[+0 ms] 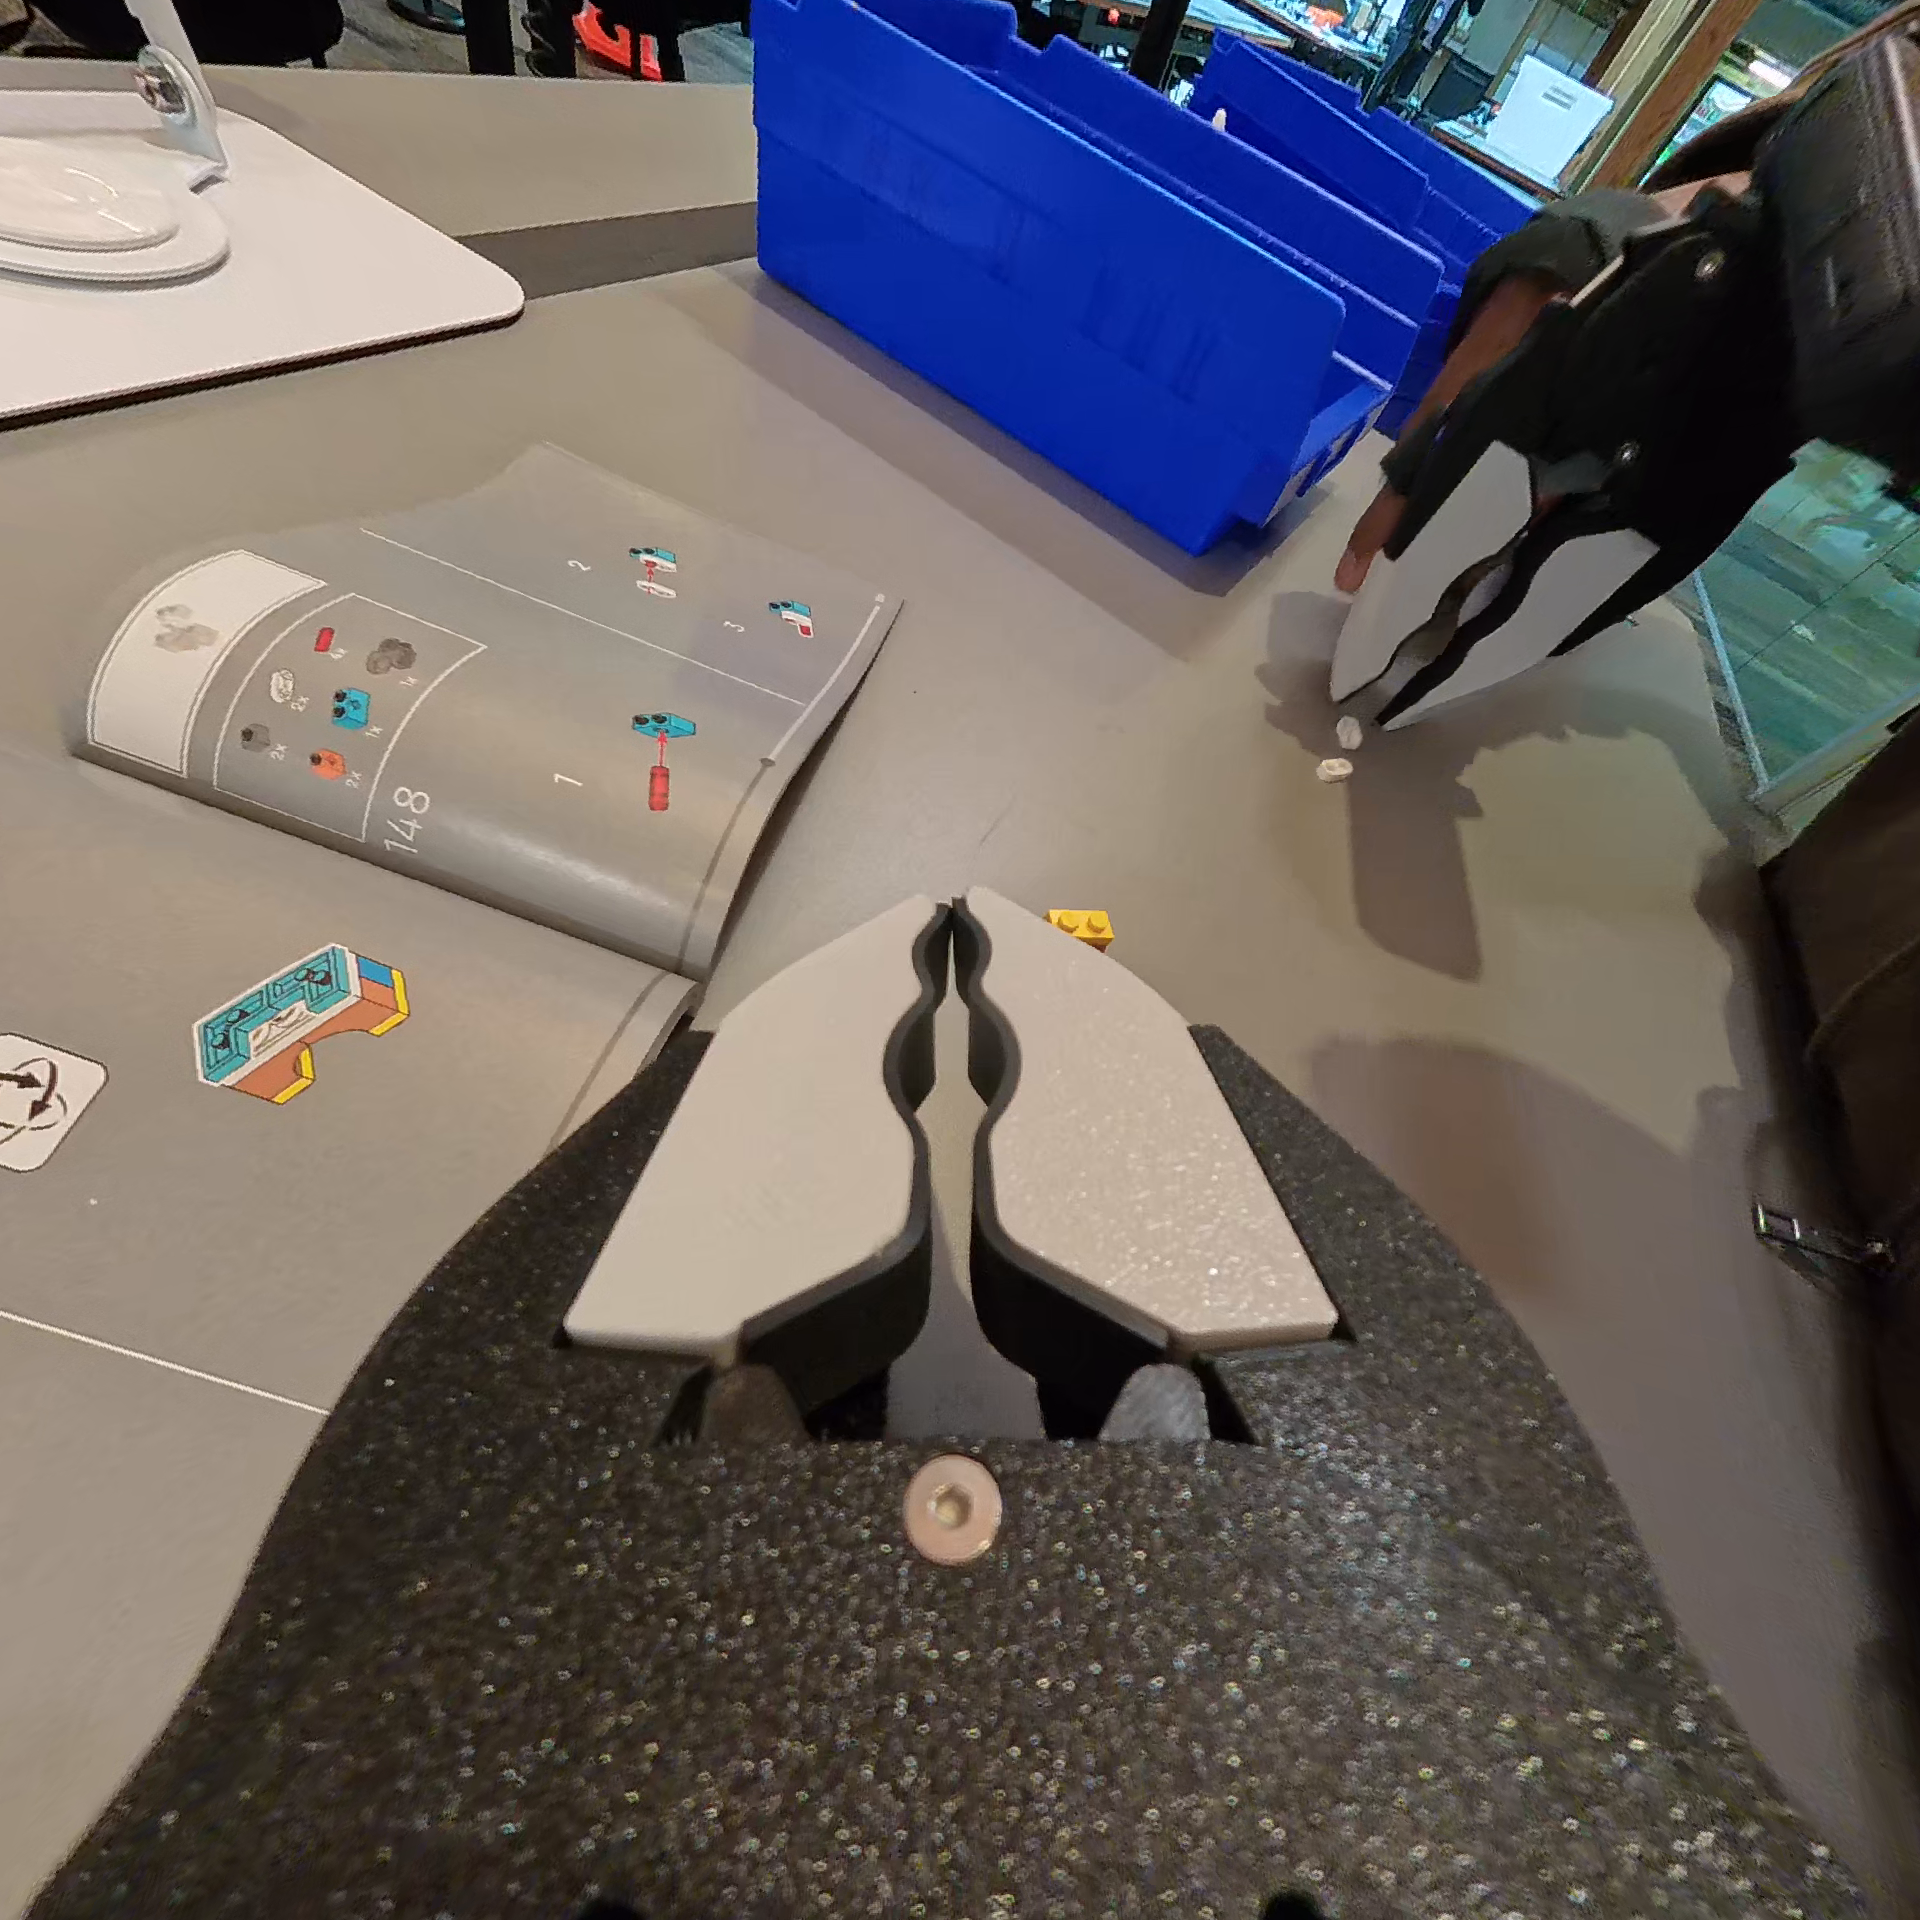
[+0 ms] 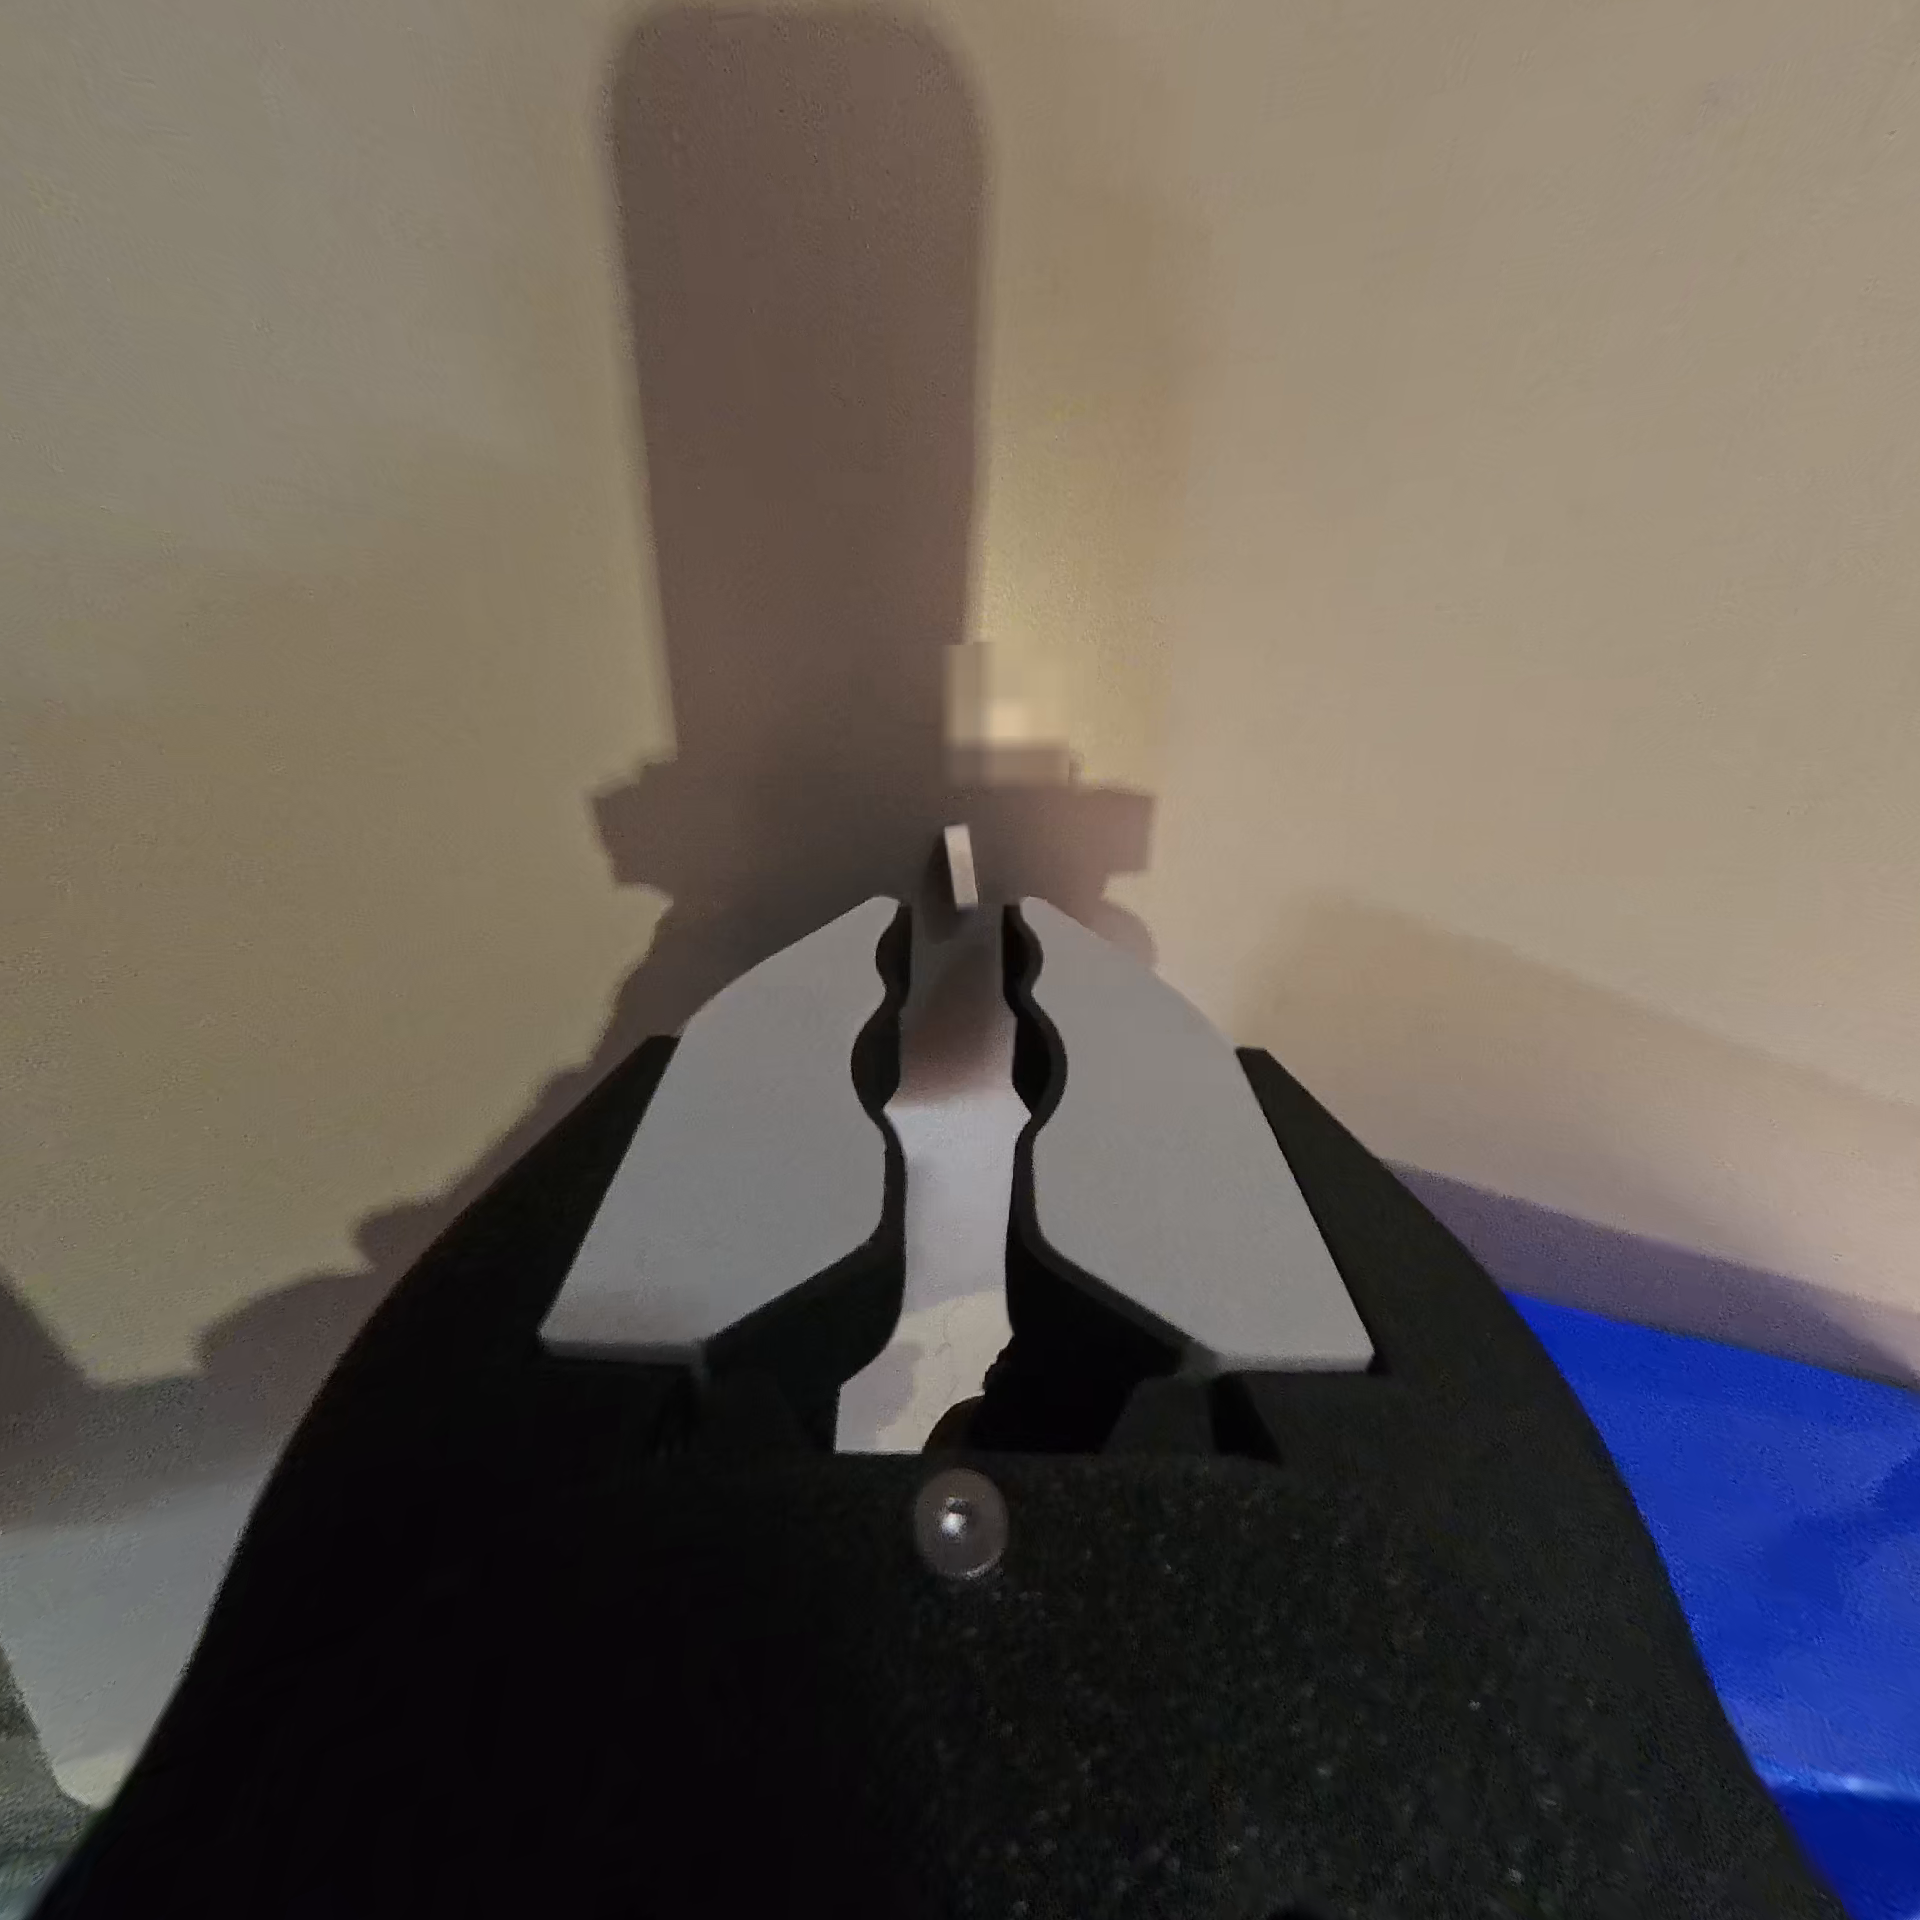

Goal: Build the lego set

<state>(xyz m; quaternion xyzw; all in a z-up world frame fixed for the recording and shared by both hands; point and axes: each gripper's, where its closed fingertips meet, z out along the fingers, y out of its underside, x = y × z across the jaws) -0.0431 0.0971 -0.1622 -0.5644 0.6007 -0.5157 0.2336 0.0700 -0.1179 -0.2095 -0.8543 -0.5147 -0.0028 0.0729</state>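
Observation:
My left gripper [image 1: 953,916] is shut with nothing between its fingers, low over the grey table [image 1: 1143,1039]. A small yellow brick [image 1: 1083,925] lies on the table just behind its right fingertip. An open instruction booklet [image 1: 468,707] lies to its left. My right gripper [image 1: 1374,717] points down at the table farther right, beside two small white pieces [image 1: 1349,732] [image 1: 1334,770]. In the right wrist view that gripper [image 2: 953,909] is slightly open and holds nothing, with one small white piece [image 2: 958,868] on the table just past its tips.
A row of blue bins [image 1: 1039,260] stands at the back, and one shows at the lower right of the right wrist view [image 2: 1714,1507]. A white mat [image 1: 260,281] lies at the far left. A dark object [image 1: 1849,1039] sits at the table's right edge.

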